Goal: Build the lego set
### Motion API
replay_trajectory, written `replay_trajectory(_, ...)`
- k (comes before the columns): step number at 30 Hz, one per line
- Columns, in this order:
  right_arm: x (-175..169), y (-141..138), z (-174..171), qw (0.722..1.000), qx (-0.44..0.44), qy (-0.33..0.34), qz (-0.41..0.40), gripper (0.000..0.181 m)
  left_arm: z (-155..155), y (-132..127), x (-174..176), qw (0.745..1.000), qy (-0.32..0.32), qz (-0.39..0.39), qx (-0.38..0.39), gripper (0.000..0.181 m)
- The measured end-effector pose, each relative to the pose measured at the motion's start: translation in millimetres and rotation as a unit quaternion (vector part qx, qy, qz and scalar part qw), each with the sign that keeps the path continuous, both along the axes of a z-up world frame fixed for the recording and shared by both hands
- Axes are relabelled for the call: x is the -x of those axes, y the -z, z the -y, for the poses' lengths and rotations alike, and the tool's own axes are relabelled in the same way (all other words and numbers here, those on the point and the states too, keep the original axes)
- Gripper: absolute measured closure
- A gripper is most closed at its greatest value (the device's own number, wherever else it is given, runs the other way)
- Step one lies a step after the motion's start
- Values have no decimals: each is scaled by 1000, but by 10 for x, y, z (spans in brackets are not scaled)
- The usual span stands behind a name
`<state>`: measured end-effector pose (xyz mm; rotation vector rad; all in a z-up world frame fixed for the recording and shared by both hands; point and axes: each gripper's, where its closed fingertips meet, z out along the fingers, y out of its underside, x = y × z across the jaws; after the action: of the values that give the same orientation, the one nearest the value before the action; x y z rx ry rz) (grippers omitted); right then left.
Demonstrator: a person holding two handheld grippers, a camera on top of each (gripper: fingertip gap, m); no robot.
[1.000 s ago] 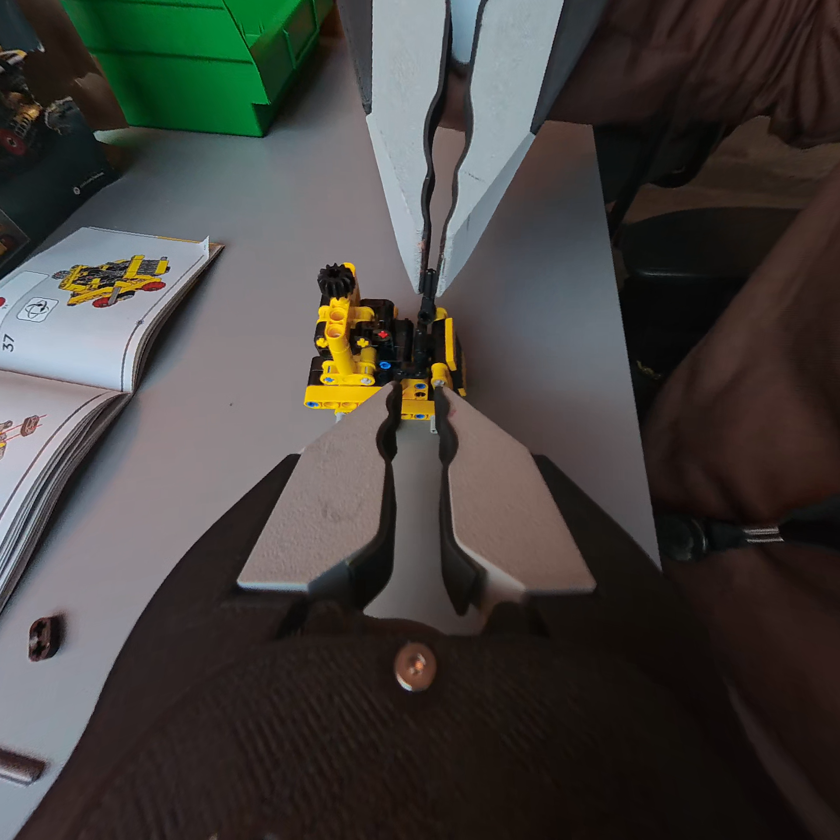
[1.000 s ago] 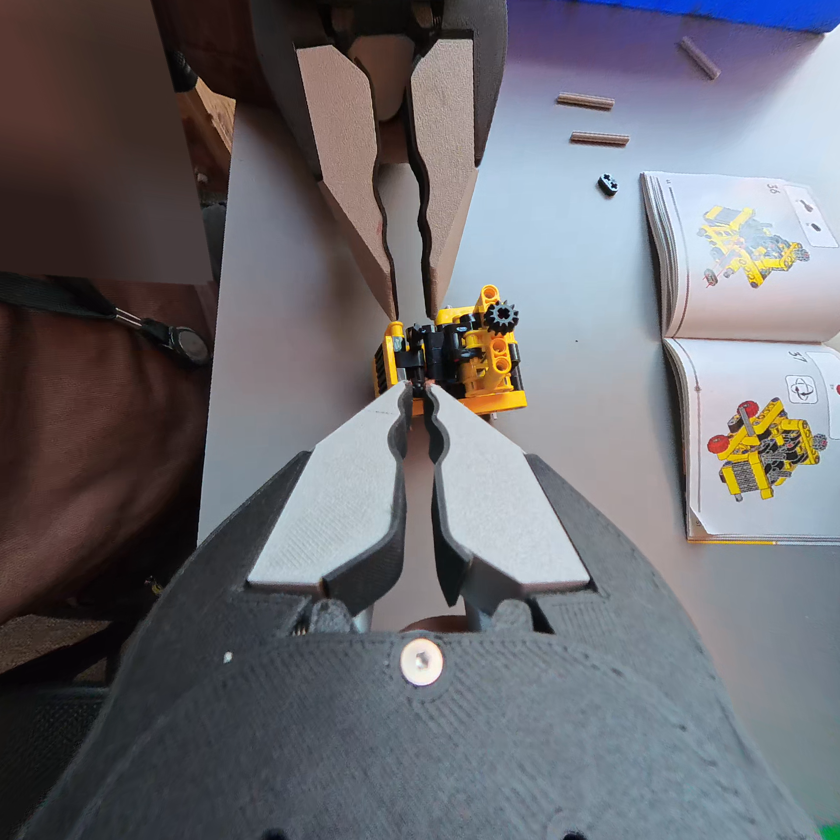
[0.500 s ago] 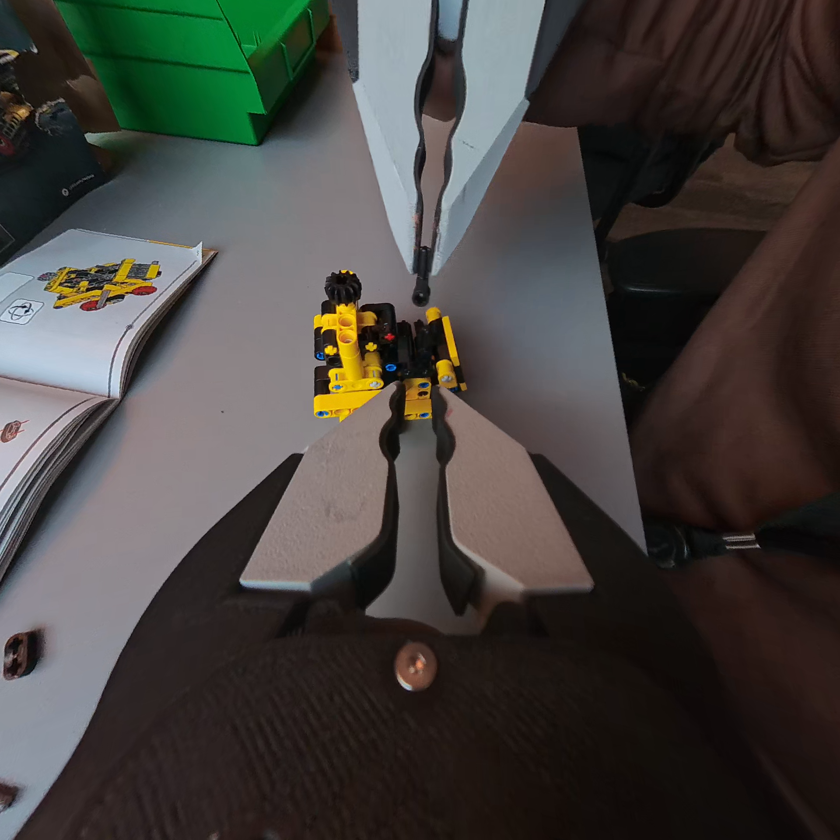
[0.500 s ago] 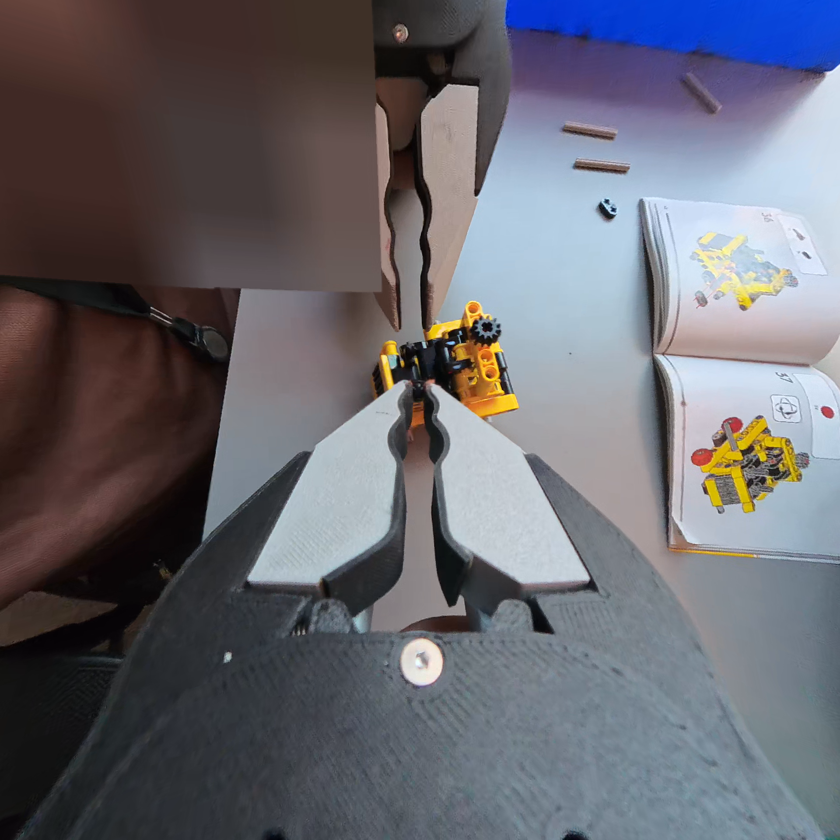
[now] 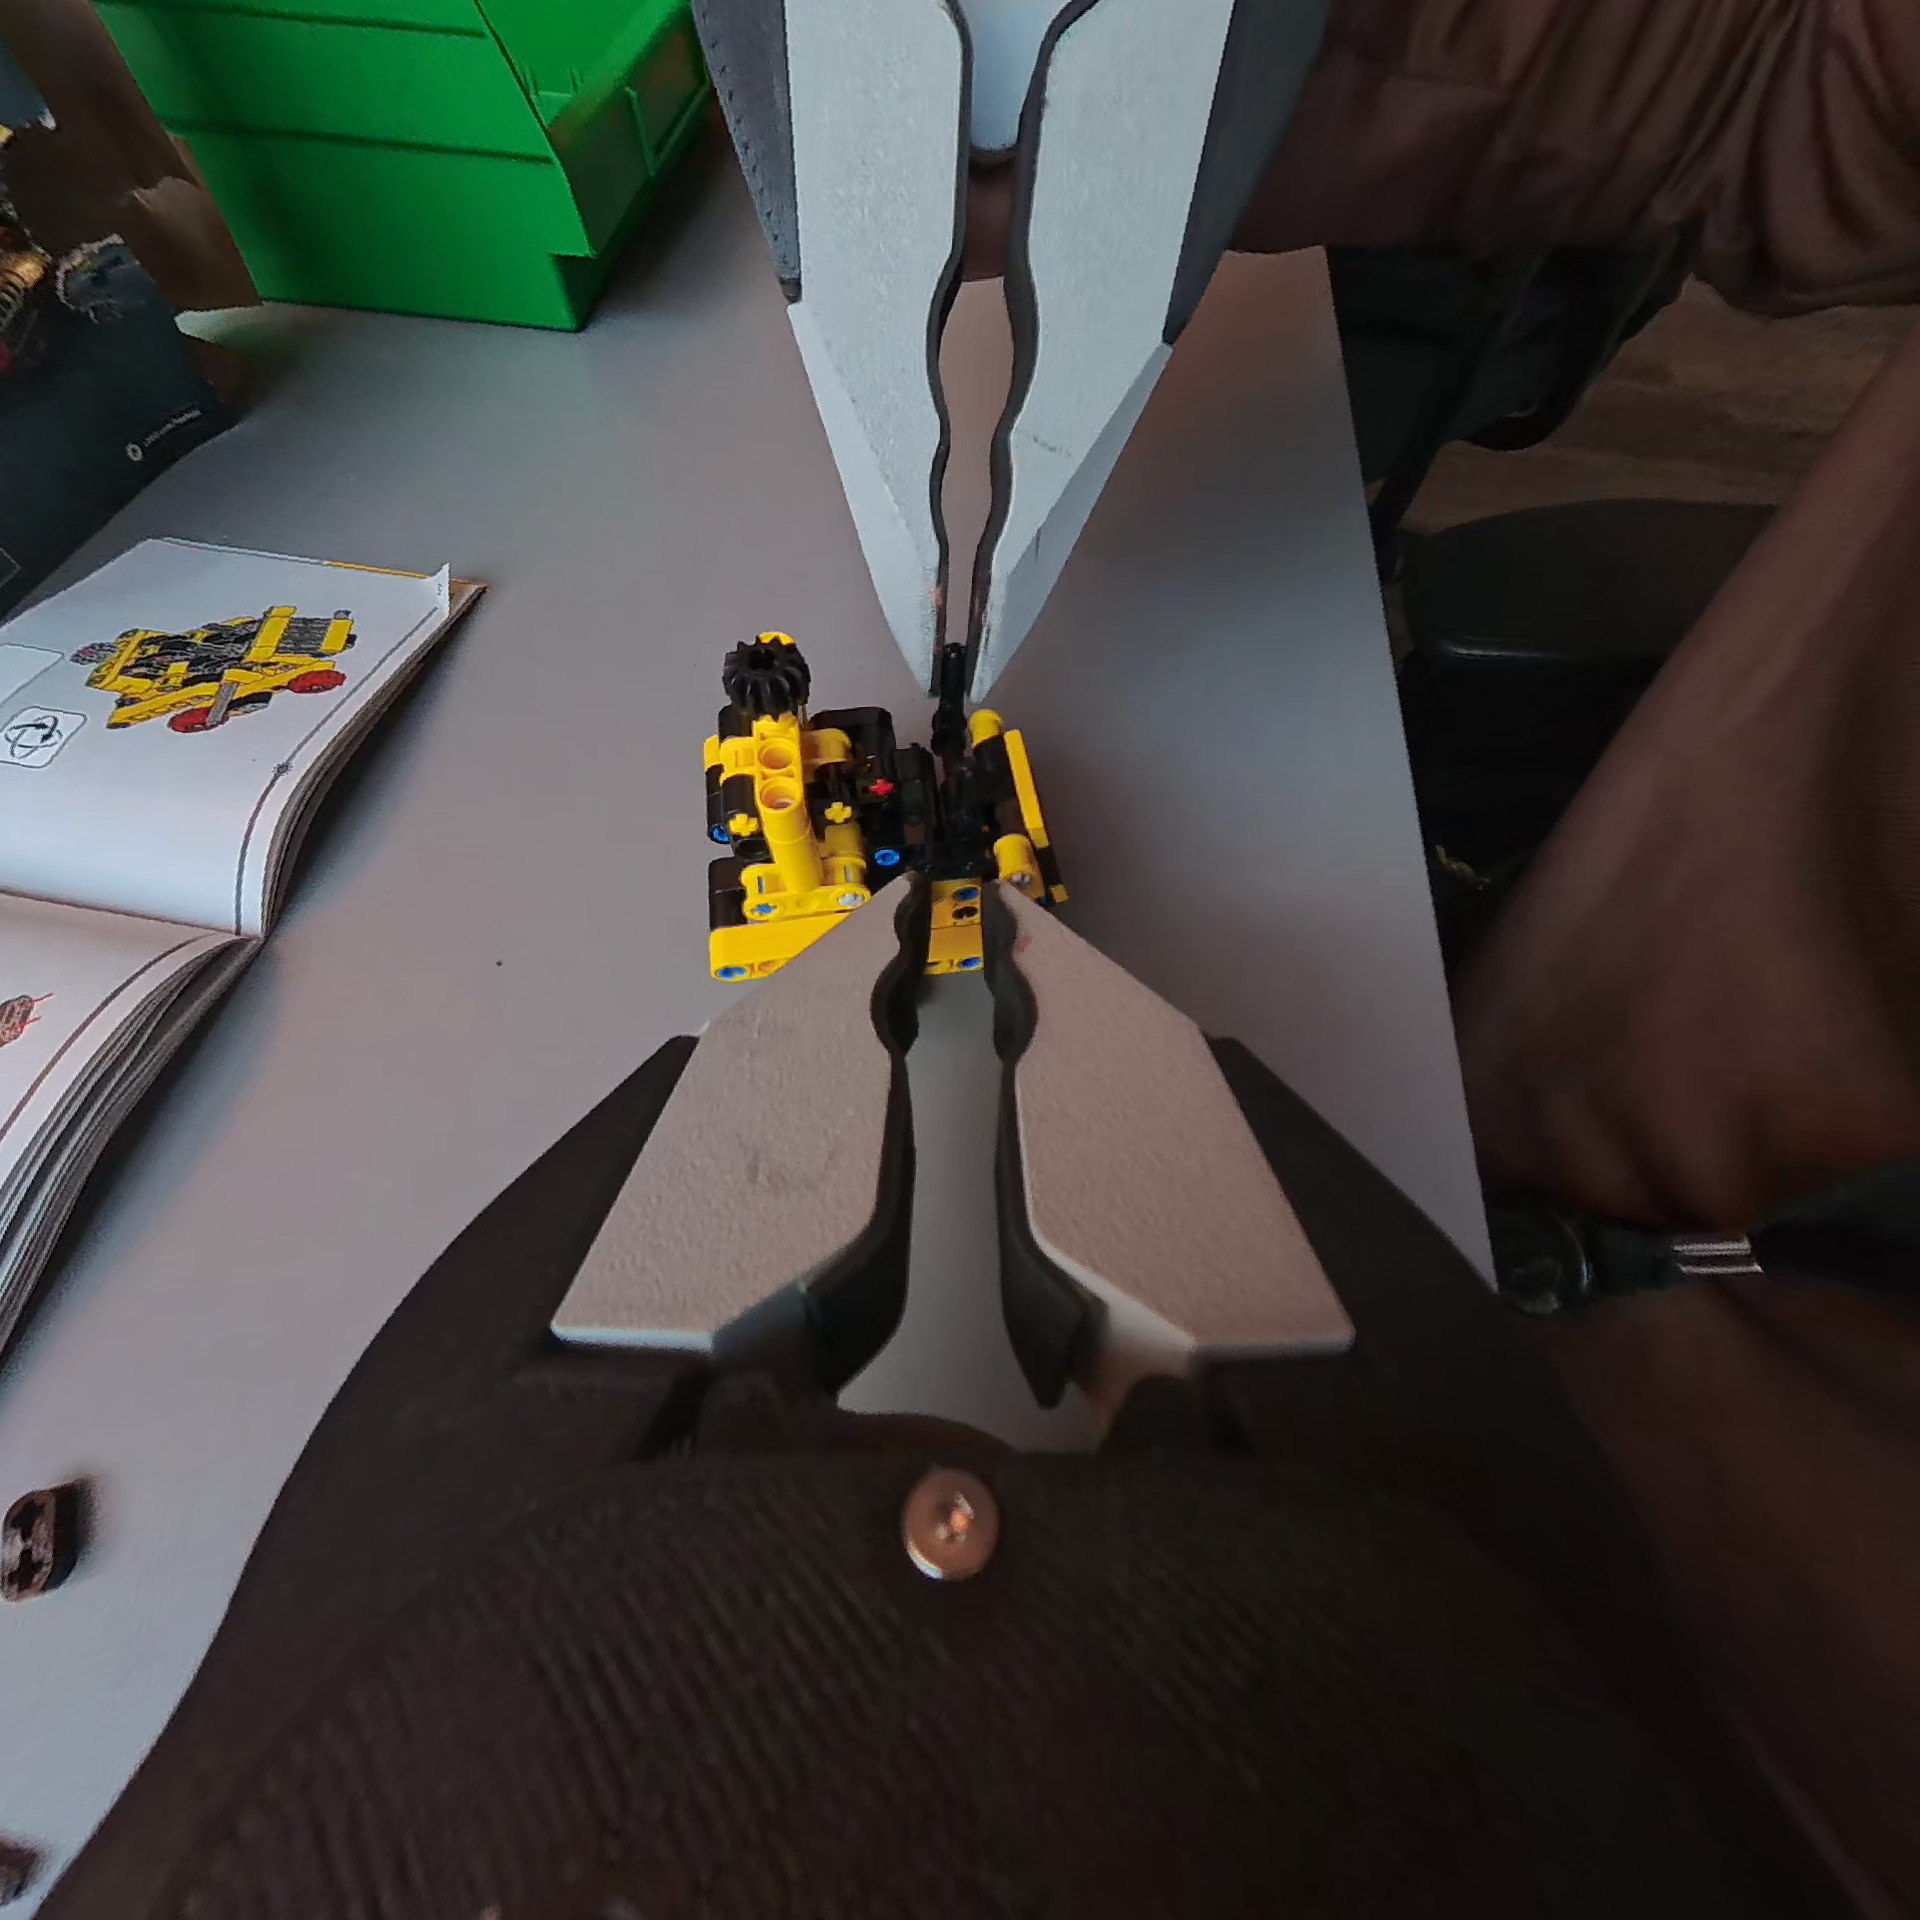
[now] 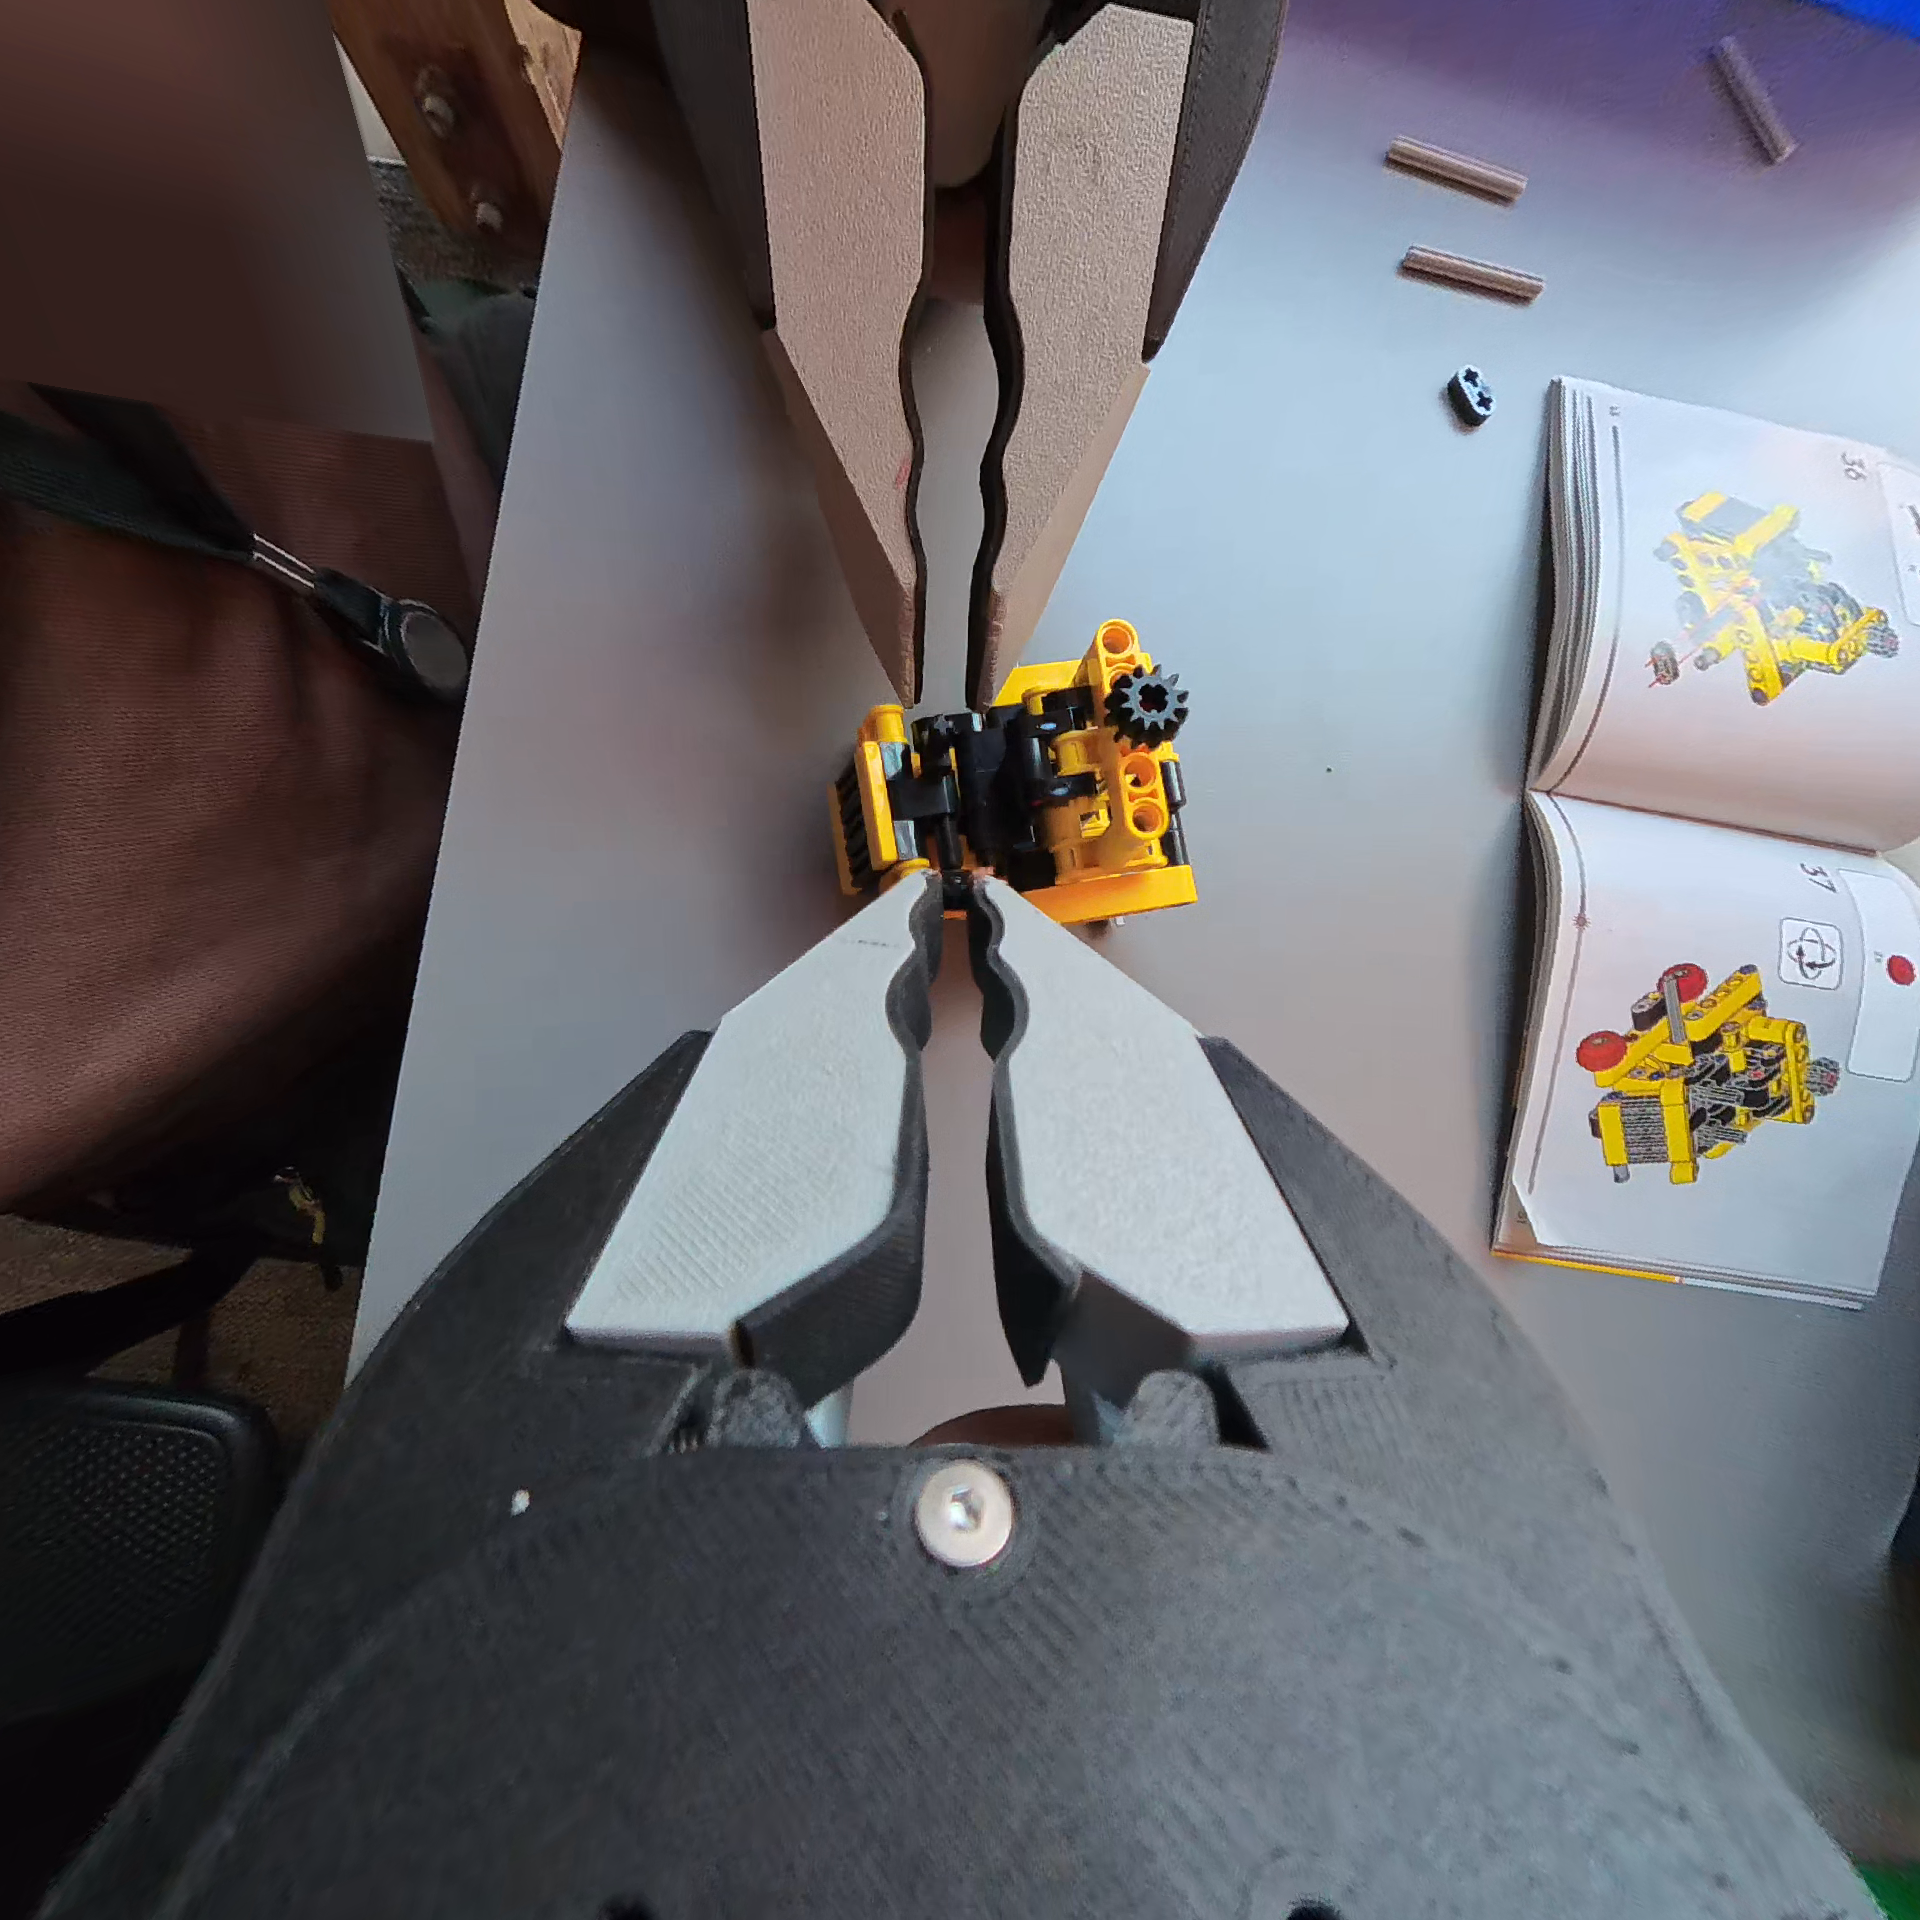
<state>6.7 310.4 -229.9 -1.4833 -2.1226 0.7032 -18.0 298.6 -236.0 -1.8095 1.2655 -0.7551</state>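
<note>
A small yellow and black lego model (image 5: pixel 831 821) with a black gear on top stands on the grey table (image 5: pixel 540 499) near its edge. My left gripper (image 5: pixel 951 899) is shut on the model's near yellow end. My right gripper (image 5: pixel 953 665) comes from the far side, shut on a thin black pin (image 5: pixel 949 717) whose lower end touches the model's black middle. In the right wrist view my right gripper (image 6: pixel 954 883) meets the model (image 6: pixel 1049 800) at its near side, and the left gripper (image 6: pixel 943 696) grips the far side.
An open instruction booklet (image 5: pixel 208 727) lies left of the model; it also shows in the right wrist view (image 6: pixel 1714 831). A green bin (image 5: pixel 416 156) stands at the back. A small black piece (image 6: pixel 1470 395) and two brown rods (image 6: pixel 1455 171) lie loose. The table edge (image 5: pixel 1392 727) runs close by.
Half a second ago my right gripper held the pin lifted clear of the model; now the pin is down against it again. My left gripper kept its hold.
</note>
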Motion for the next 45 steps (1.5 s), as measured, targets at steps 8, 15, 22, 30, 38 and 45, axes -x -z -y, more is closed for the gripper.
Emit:
replay_trajectory(8,38,-16,20,1000,10,-8,-17,180,-7,9,-9,1000,0,-3,0,176)
replay_trajectory(15,26,-19,32,997,52,6,-62,180,-1,23,-14,1000,1,-9,-4,176)
replay_trajectory(22,32,-23,40,994,55,7,-91,180,-4,32,-25,1000,-1,-12,-2,179)
replay_trajectory(30,45,-31,41,991,68,20,-114,180,17,53,-43,1000,6,-18,2,181)
replay_trajectory(38,52,-34,42,991,62,17,-120,181,36,113,-79,999,14,-40,0,181)
replay_trajectory(45,65,-41,48,989,74,11,-127,180,26,117,-77,999,12,-39,9,181)
